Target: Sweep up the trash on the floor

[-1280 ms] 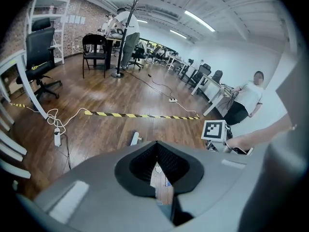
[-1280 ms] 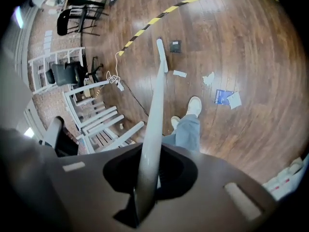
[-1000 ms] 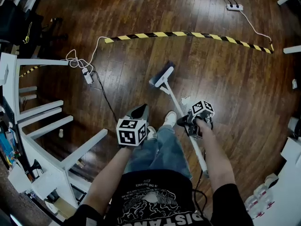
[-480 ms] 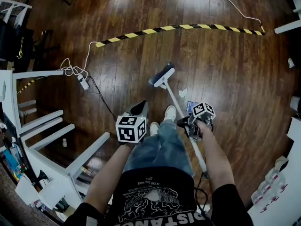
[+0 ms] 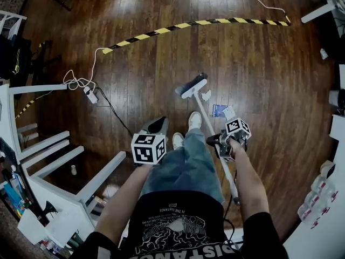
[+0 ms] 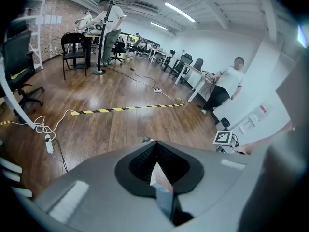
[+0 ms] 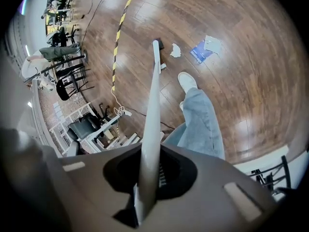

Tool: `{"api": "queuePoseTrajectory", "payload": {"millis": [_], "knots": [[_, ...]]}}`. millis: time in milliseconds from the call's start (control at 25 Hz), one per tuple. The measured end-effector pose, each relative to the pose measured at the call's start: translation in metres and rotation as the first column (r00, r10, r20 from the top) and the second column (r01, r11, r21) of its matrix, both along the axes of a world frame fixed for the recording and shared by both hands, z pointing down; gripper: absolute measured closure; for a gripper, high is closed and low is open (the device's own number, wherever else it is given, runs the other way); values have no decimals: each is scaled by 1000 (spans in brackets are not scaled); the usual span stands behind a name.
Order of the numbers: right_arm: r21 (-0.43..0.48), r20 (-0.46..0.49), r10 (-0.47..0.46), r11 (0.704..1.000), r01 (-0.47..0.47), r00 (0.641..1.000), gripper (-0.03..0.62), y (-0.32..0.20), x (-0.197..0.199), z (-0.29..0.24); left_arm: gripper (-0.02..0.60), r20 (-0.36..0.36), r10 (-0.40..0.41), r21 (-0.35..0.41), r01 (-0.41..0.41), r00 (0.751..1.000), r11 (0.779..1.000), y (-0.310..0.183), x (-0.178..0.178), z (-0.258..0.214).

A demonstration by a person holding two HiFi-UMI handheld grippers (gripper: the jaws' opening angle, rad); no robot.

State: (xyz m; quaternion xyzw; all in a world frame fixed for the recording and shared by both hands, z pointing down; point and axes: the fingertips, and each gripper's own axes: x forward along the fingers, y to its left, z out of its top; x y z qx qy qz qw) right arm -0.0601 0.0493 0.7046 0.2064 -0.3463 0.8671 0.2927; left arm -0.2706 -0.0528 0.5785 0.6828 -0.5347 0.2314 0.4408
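Big pale letters run across the black T-shirt [image 5: 178, 220], well back behind both sets of fingers. From up here they're upside down and read "DISTAN" before the frame cuts them off. A tiny line above them might say "IN THE DISTANCE". It's too small to be sure.

The left gripper [image 5: 158, 126] and right gripper [image 5: 214, 140] each carry a cube [image 5: 148, 148] faced with black-and-white square codes. The blue paper [image 5: 218, 110] lies just ahead of the right fingers, its print unreadable. The striped hazard tape [image 5: 161, 31] lies far beyond them.

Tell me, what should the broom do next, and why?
Probably sweep the broom head rightward over the white scrap, nudging it toward the blue paper: the scrap lies just right of the head, and the right gripper is clamped on the handle.
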Motion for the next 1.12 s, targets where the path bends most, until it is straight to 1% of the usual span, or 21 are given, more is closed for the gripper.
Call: {"api": "queuePoseTrajectory", "payload": {"millis": [320,680,920,1120], "knots": [[9,-36,76,997,-76,996,553,45,27,-4,577,-26,81,-14,-81,996,997,39,26,7],[6,-51,132,991,-132,990,553,82,76,-9,577,-43,164,12,-164,986,986,50,89,-3],[-5,-46,162,987,-163,986,553,109,118,-11,577,-26,171,16,-171,985,985,75,132,-15],[19,-24,143,990,-143,989,554,120,141,-13,577,1,176,14,-176,984,984,99,165,-22]]}}
